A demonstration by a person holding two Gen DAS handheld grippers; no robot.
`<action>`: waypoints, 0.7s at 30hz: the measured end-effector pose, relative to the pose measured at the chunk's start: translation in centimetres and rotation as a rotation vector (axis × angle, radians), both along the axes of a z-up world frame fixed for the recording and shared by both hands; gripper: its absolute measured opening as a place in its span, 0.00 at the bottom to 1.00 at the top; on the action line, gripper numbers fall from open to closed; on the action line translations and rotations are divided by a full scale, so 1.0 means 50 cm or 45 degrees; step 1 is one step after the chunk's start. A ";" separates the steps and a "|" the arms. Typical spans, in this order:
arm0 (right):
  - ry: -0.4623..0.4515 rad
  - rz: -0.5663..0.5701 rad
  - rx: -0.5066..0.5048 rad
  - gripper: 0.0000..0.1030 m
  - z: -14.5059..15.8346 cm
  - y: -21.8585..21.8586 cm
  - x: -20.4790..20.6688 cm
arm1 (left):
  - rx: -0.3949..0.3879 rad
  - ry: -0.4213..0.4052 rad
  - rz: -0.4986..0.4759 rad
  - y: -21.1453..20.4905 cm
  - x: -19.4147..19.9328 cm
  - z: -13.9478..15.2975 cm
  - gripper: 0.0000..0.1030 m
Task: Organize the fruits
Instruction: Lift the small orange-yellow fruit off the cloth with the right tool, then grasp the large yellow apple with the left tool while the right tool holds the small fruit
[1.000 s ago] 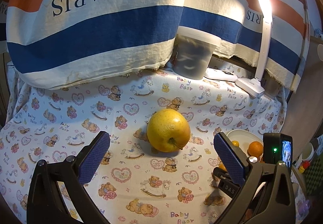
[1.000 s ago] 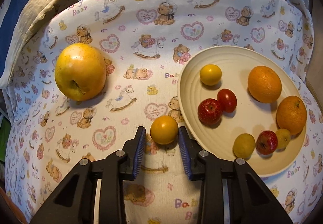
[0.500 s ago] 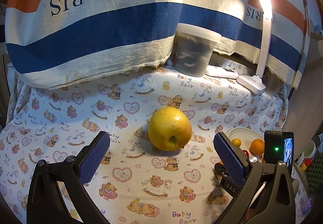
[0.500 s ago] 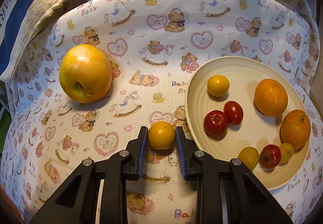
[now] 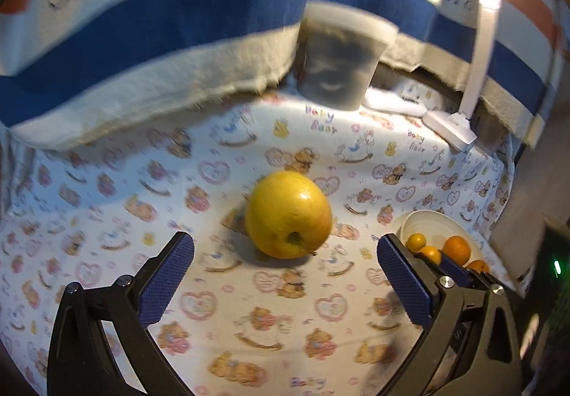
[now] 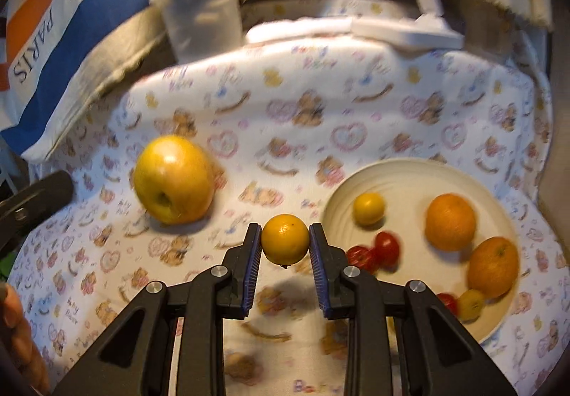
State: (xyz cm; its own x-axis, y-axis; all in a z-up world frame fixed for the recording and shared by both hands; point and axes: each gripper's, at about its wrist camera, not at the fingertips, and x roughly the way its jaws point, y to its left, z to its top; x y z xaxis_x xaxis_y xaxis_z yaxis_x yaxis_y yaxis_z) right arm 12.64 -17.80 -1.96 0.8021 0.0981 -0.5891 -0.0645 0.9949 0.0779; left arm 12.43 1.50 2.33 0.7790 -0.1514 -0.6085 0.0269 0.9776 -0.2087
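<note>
Gripping a small orange fruit (image 6: 285, 239) between its two blue pads, the right gripper (image 6: 285, 253) holds it clear of the patterned cloth (image 6: 285, 132), with a shadow on the cloth directly below the fruit. The jaws are narrow and pressed against both sides of the fruit, which is round and has no long axis to align. The deciding relation is direction: the cream plate (image 6: 506, 214) lies to the right of the held fruit in the right wrist view, with its near rim just beside the right-hand pad. The plate already holds two oranges (image 6: 450, 221), red fruits (image 6: 386, 248) and small yellow ones (image 6: 368, 209). A clear patch shows in the plate's upper left area, close to the held fruit, and is judged the likely drop zone. The large yellow apple (image 6: 174, 179) rests on the cloth at the left of this view, well apart from the plate. In the left wrist view the left gripper (image 5: 285, 273) has its jaws wide and empty, with the apple (image 5: 288, 215) centred just beyond the tips. The left gripper is therefore the nearer one to the apple. The stalk end of the apple faces this camera.
</note>
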 end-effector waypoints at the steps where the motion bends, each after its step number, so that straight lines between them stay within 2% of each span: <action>1: -0.017 -0.008 0.002 0.27 0.007 -0.008 -0.002 | -0.012 0.048 0.010 -0.002 0.020 0.002 0.99; 5: -0.062 -0.040 0.033 0.27 0.033 -0.040 -0.007 | -0.095 0.232 0.063 -0.003 0.100 -0.003 0.99; 7: -0.087 -0.061 0.039 0.27 0.047 -0.056 -0.011 | -0.149 0.360 0.093 -0.001 0.142 -0.025 0.99; 10: -0.113 -0.078 0.052 0.27 0.061 -0.075 -0.017 | -0.244 0.481 0.124 0.006 0.179 -0.059 0.97; 13: -0.125 -0.085 0.070 0.27 0.067 -0.086 -0.020 | -0.289 0.529 0.161 0.011 0.198 -0.086 0.96; 16: -0.129 -0.086 0.070 0.27 0.071 -0.089 -0.022 | -0.329 0.524 0.182 0.014 0.205 -0.102 0.96; 19: -0.112 -0.088 0.064 0.27 0.071 -0.091 -0.021 | -0.309 0.520 0.182 0.000 0.208 -0.121 0.95; 21: -0.106 -0.093 0.066 0.27 0.071 -0.094 -0.021 | -0.306 0.526 0.177 -0.009 0.213 -0.131 0.88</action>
State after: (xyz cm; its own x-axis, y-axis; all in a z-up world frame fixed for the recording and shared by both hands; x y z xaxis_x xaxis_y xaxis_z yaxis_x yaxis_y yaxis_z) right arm 11.60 -22.49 1.58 0.8543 0.0663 -0.5155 -0.0004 0.9919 0.1270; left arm 23.08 1.05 -4.23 0.5029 -0.2373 -0.8311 -0.2326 0.8889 -0.3946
